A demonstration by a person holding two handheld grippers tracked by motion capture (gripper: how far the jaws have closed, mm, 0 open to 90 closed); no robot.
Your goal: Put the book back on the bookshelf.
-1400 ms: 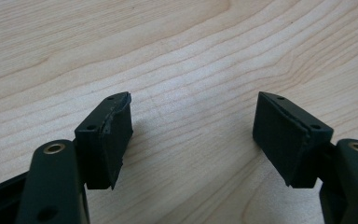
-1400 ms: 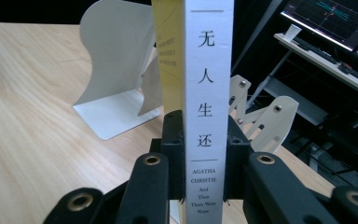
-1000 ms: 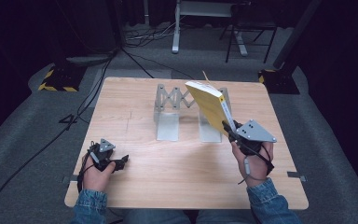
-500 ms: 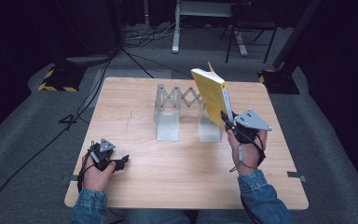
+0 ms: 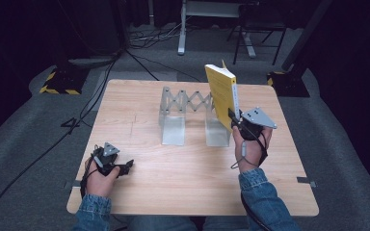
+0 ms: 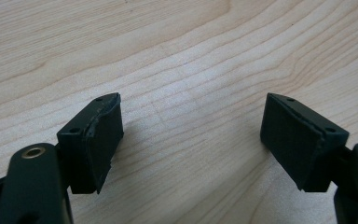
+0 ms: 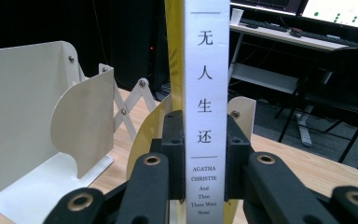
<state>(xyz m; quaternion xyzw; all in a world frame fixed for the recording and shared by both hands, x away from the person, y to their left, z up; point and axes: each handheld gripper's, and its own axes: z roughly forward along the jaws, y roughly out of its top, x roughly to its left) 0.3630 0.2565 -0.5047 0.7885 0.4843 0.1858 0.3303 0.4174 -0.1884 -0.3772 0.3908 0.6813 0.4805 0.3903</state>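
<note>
1. A yellow paperback book [image 5: 220,96] with a white spine [image 7: 206,107] stands upright, lifted above the table.
2. It hangs over the right end plate of a metal folding bookstand [image 5: 173,127].

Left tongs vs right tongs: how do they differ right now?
The left tongs stand open with nothing between the jaws; the right tongs are shut on the spine of a yellow book. The left tongs sit low over the wooden table near its front edge; the right tongs are raised beside the metal book rack, holding the book upright. Both have black jaws.
</note>
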